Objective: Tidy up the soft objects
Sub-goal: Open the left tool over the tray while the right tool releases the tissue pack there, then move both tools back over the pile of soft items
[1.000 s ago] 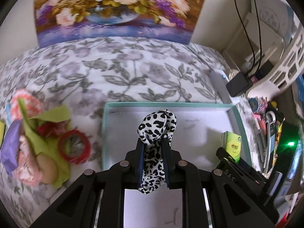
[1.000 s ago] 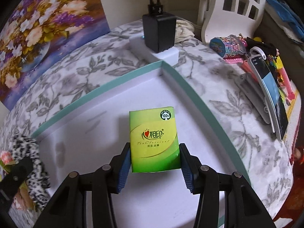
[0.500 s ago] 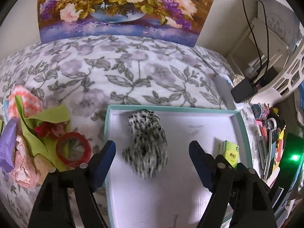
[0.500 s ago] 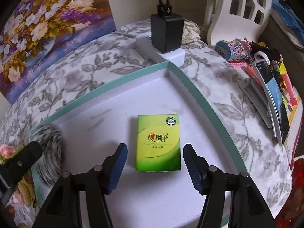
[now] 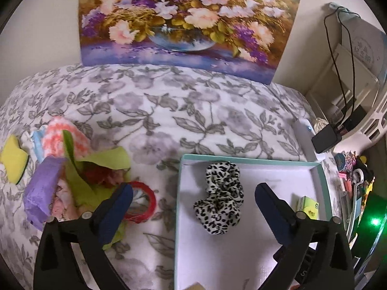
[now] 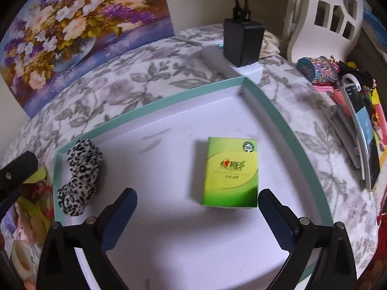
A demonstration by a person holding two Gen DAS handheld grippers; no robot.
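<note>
A leopard-print scrunchie [image 5: 221, 198] lies loose in the left part of the white, teal-rimmed tray [image 5: 251, 162]. My left gripper [image 5: 193, 201] hangs above it, jaws opening wide, pads clear of the fabric. In the right wrist view the same scrunchie [image 6: 79, 176] rests by the tray's left wall [image 6: 56, 183]. A green tissue pack [image 6: 231, 171] lies flat on the tray floor, ahead of my right gripper [image 6: 197, 205], whose jaws are opening and touch nothing. The pack [image 5: 308, 206] also shows in the left wrist view, by the tray's right wall.
Left of the tray, a heap of soft items [image 5: 72, 166]: purple sponge [image 5: 42, 191], yellow sponge [image 5: 13, 158], green cloth, pink knit piece, red ring [image 5: 142, 203]. A flower painting [image 5: 183, 21] leans at the back. A black charger on a white power strip [image 6: 241, 43] and stationery clutter [image 6: 350, 101] sit to the right.
Both grippers opened. The left one let go of the leopard scrunchie, which dropped into the tray, and the view pulled back. The right one released the green tissue pack onto the tray floor.
</note>
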